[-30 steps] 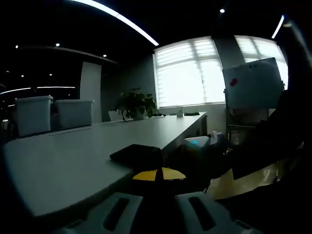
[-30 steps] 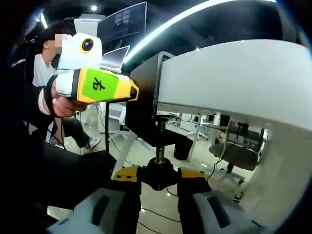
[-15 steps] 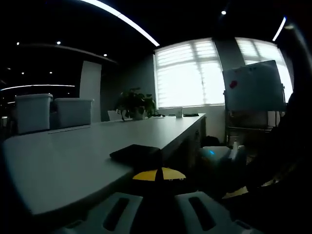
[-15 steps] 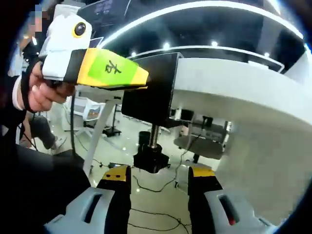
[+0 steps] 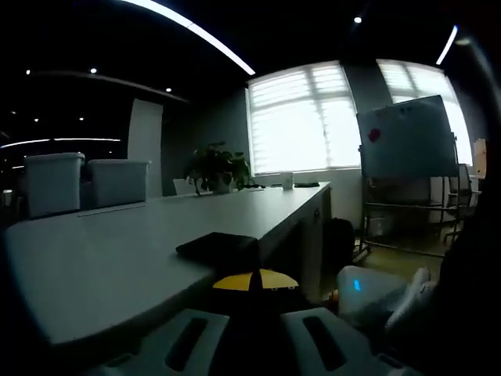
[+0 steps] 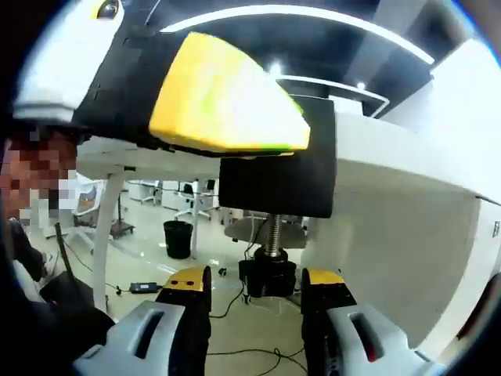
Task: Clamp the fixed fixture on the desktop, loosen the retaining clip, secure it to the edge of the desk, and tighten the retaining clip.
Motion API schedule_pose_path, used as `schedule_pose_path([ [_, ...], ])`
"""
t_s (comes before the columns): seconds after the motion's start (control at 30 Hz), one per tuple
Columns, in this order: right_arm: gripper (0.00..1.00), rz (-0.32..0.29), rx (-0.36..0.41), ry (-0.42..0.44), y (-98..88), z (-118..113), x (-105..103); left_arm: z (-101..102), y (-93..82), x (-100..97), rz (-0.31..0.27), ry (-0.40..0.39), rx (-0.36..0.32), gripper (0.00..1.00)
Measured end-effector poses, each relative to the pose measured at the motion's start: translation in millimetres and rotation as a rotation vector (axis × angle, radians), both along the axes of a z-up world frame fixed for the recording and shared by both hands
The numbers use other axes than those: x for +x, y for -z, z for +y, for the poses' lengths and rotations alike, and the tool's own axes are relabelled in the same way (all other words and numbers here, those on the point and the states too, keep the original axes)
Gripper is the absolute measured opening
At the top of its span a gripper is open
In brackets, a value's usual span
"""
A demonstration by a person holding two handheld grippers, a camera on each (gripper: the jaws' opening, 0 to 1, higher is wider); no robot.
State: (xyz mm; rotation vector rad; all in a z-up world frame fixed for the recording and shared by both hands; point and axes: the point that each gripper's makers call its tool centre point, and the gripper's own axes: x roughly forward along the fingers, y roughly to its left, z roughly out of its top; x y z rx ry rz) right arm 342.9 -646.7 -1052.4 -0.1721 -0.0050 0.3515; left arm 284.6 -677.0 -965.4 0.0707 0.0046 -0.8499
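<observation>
In my right gripper view, I see the black metal clamp fixture (image 6: pixel 275 182) sitting on the edge of the long white desk (image 6: pixel 391 204). Its silver threaded screw (image 6: pixel 273 233) hangs down under the desk edge, with a black round knob (image 6: pixel 267 276) at the bottom. My right gripper (image 6: pixel 256 286) has its two yellow-tipped jaws spread apart, one on each side of the knob. They sit near it, but I can't tell if they touch it. My left gripper (image 6: pixel 227 110), yellow and black, comes in from the left and lies across the top of the clamp.

In my left gripper view, I look along the white desk top (image 5: pixel 117 258). The flat black top plate of the clamp (image 5: pixel 219 247) lies at the desk's near edge, right ahead of the left gripper (image 5: pixel 255 283). Its yellow tips meet in the middle, so the jaws look closed, and I can't tell if they pinch the clamp. Two grey plastic bins (image 5: pixel 82 182) and a green potted plant (image 5: pixel 218 167) stand farther along the desk. A whiteboard on a stand (image 5: pixel 407 145) is by the bright windows (image 5: pixel 305 117).
</observation>
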Motion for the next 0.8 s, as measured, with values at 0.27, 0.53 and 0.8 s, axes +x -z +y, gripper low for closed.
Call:
schedule_pose_path([
  [0.27,0.36,0.028,0.016,0.060,2.3,-4.9,3.7,1.4,-0.2,-0.3,0.013,-0.006,-0.017,0.01],
  [0.53,0.25,0.035,0.032,0.010,3.8,-4.4,3.7,1.9,-0.5,0.0,0.010,-0.005,-0.013,0.01],
  [0.8,0.24,0.059,-0.042,-0.276,7.0,2.9,1.5,2.1,-0.2,0.3,0.007,-0.008,0.002,0.01],
])
